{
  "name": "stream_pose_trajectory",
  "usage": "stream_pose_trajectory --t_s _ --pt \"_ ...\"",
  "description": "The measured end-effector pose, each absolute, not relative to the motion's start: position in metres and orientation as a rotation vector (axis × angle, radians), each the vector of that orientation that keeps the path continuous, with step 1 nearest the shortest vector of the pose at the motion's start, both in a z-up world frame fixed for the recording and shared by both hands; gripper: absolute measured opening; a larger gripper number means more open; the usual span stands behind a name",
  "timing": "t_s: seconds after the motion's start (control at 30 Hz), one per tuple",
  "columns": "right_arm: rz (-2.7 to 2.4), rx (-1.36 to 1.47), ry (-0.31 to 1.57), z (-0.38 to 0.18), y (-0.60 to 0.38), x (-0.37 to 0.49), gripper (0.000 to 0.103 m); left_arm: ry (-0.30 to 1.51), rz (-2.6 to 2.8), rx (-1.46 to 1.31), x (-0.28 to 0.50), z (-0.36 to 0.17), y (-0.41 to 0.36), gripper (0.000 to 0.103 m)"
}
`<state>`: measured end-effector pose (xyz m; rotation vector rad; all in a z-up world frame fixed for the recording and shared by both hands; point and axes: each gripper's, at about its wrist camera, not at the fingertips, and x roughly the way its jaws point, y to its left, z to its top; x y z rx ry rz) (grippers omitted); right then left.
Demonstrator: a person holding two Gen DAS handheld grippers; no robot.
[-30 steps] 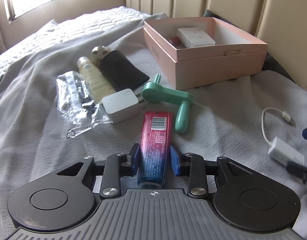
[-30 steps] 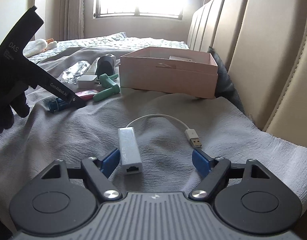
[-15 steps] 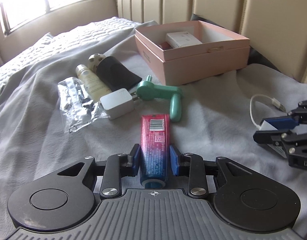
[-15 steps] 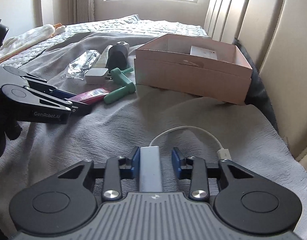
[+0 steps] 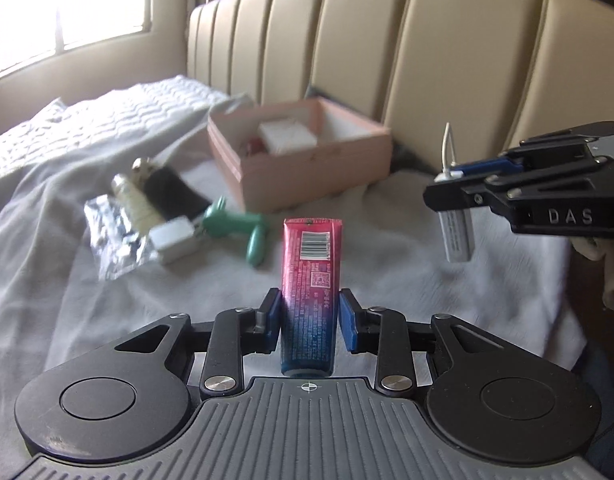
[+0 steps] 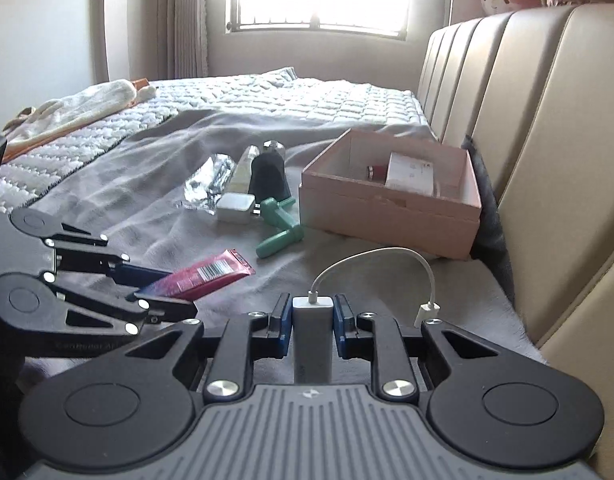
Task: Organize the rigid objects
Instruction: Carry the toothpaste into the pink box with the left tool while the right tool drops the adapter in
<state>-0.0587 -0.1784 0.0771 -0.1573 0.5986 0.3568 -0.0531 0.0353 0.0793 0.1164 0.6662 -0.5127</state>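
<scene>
My left gripper (image 5: 310,316) is shut on a pink-and-blue tube (image 5: 311,272), lifted clear of the grey blanket; from the right wrist view the same left gripper (image 6: 163,292) holds the tube (image 6: 203,276) at lower left. My right gripper (image 6: 312,320) is shut on a white adapter (image 6: 312,332) whose cable (image 6: 379,256) loops to a USB plug (image 6: 425,312). In the left wrist view the right gripper (image 5: 455,184) hangs at the right with the adapter (image 5: 457,236) pointing down. The open pink box (image 5: 307,160) sits ahead against the headboard, holding a white carton (image 5: 285,138).
On the blanket left of the box lie a green handled tool (image 5: 243,228), a white charger cube (image 5: 171,236), a black pouch (image 5: 171,192), a pale bottle (image 5: 133,200) and a clear plastic bag (image 5: 111,240). The padded headboard (image 5: 387,60) stands behind the box.
The left gripper rose with the tube off the blanket and tilted up toward the box. The right gripper closed on the adapter and lifted it, cable trailing.
</scene>
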Motion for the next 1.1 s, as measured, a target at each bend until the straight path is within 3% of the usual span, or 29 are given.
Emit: stream_pose_trajectory --t_s 0.27,0.47,0.6,0.7,0.97,1.1 --pt "0.290 -0.140 0.432 0.169 -0.192 -0.015 0.021 0.498 -0.479 0.024 0.018 0.158 0.019 0.034" --pt "0.252 -0.066 0.415 0.234 -0.201 0.066 0.021 0.426 -0.482 -0.105 0.090 0.190 0.003 0.034" --pt "0.264 0.033 0.513 0.245 -0.209 0.126 0.021 0.493 -0.490 -0.196 0.144 0.179 -0.016 0.034" --pt "0.272 0.095 0.566 0.235 -0.210 0.152 0.034 0.547 -0.459 -0.192 0.161 0.156 -0.021 0.034" --pt "0.222 -0.044 0.520 0.216 -0.190 0.136 0.040 0.641 -0.336 -0.159 0.140 0.106 0.044 0.034" --pt "0.243 -0.045 0.497 0.193 -0.177 0.119 0.048 0.688 -0.214 -0.157 0.125 0.086 0.096 0.033"
